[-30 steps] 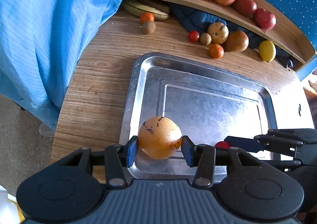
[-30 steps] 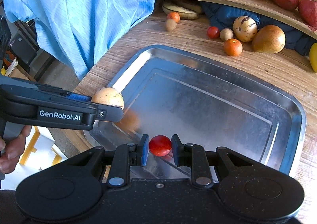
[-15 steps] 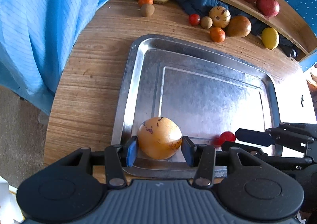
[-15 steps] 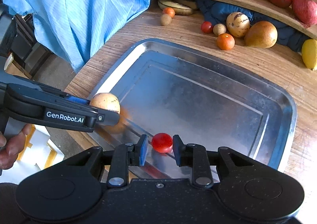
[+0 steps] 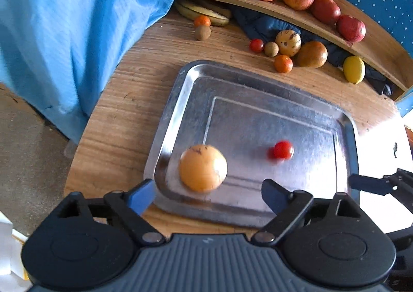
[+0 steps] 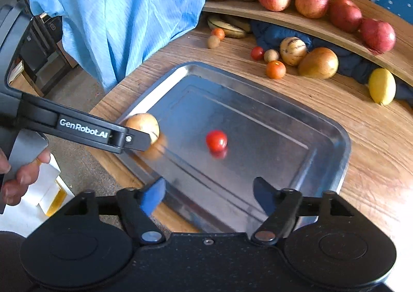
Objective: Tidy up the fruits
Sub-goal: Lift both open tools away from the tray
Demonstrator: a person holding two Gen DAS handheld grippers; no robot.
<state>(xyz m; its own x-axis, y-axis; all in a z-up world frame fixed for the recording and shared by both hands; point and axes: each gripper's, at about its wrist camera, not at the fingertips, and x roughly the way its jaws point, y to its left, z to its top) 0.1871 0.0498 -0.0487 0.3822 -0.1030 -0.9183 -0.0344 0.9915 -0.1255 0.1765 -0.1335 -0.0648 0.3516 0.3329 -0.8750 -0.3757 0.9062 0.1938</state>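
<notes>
Both grippers hover at the near edge of a metal tray point(image 5: 258, 77) on a wooden surface point(image 5: 124, 100): the left gripper point(image 5: 206, 195) has its jaws spread wide and empty, and the right gripper point(image 6: 207, 193) likewise has its jaws apart with nothing between them. A round orange-yellow fruit point(image 5: 203, 168) rests free on the tray floor near the near-left corner, and a small red tomato point(image 6: 216, 140) lies apart from it toward the tray's middle. Beyond the tray, other fruits lie loose on the surface, including a yellow lemon point(image 6: 382, 86), while red apples point(image 6: 311, 3) line a curved wooden shelf point(image 5: 284, 11) above them, beside a hanging blue cloth point(image 5: 77, 20).
</notes>
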